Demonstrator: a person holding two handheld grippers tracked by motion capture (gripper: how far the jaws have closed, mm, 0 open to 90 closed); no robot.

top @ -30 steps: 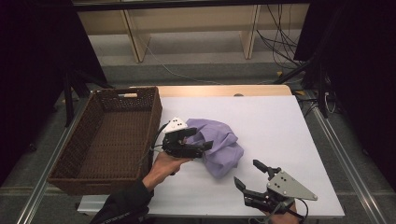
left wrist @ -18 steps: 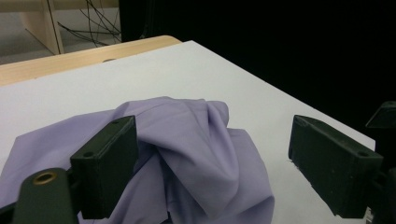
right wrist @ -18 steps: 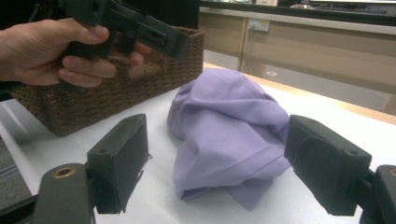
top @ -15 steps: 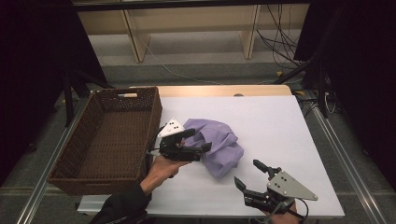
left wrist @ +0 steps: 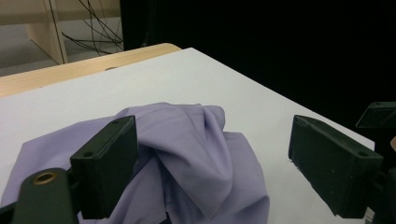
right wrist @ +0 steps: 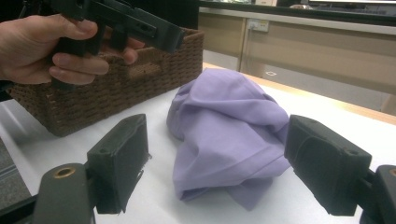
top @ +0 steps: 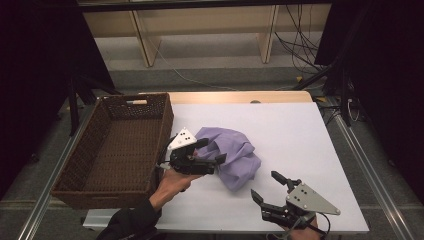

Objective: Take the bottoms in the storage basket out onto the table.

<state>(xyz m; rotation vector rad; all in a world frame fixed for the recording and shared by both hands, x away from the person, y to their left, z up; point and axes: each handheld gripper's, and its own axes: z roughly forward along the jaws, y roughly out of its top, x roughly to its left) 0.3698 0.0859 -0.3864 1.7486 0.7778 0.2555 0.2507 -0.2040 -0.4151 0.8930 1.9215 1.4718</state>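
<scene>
Purple cloth [top: 232, 155] beside wicker basket [top: 115, 145], mid-table.

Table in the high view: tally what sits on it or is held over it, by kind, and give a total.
Purple cloth: 1
Brown wicker basket: 1
Hand-held grippers: 2, the left gripper at the cloth and the right gripper near the table's front edge, both with fingers apart
Total: 4
</scene>
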